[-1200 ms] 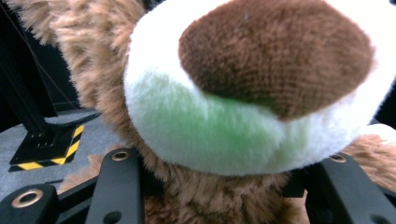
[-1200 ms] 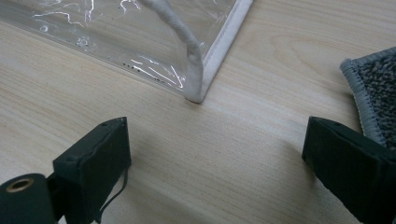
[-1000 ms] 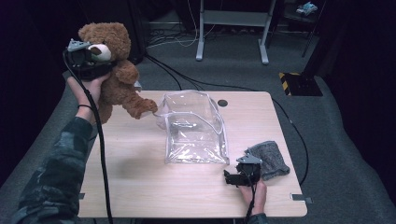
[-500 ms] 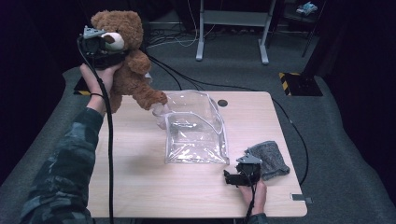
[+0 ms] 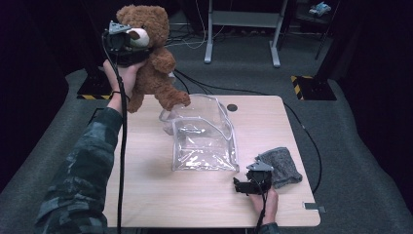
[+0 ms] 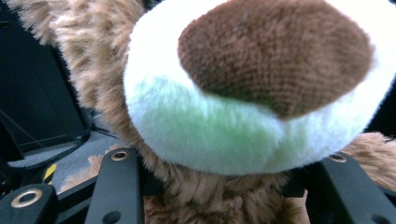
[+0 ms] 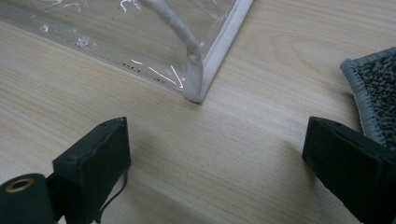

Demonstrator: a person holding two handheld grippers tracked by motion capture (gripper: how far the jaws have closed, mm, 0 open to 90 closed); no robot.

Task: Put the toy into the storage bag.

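The left gripper (image 5: 127,46) has carried the teddy bear (image 5: 151,63) up toward the clear bag (image 5: 202,134), jaws clamped at its neck (right gripper (image 5: 251,184) wide, idle on the table (image 5: 160,195)). The soft plush may slip, or a paw could snag the bag's rim.

High view overlooks the table (image 5: 146,195) from above; gripper views sit close, right sharing its tabletop.

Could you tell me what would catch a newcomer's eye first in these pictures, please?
First, the brown teddy bear, held by the head in the left gripper above the table's far left corner, one foot hanging by the rim of the clear plastic bag at mid-table. Near the front edge, the right gripper rests open beside a grey cloth.
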